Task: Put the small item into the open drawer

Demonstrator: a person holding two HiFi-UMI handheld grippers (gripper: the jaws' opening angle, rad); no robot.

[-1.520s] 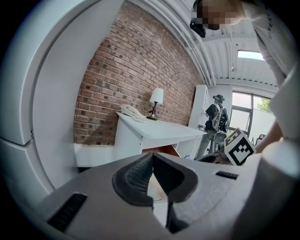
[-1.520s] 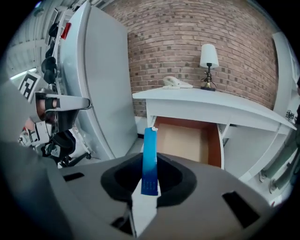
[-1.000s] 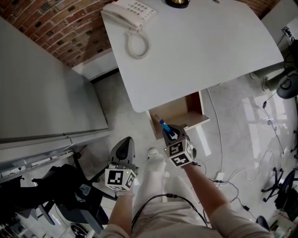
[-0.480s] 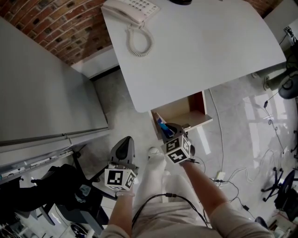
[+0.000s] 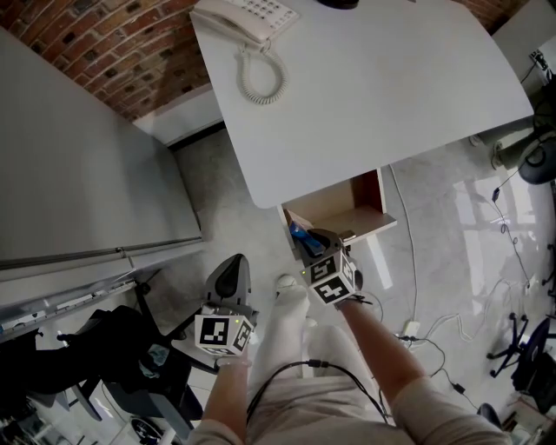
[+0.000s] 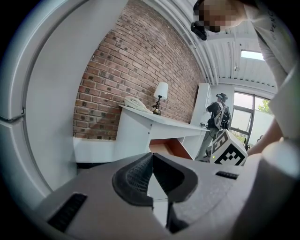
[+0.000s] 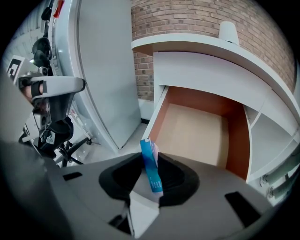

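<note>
Spreading the jaws of the right hand-held gripper (image 7: 149, 163) off the upright blue packet (image 7: 152, 174) between them, at the front edge of the open drawer (image 7: 197, 129).

The small item (image 7: 151, 165) is blue, the drawer (image 7: 197, 133) orange-brown, the desk (image 5: 373, 96) white, the wall (image 5: 95, 48) red brick.

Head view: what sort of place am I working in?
Likely an office: a white desk with a phone on it, an open drawer beneath, and a brick wall behind.
</note>
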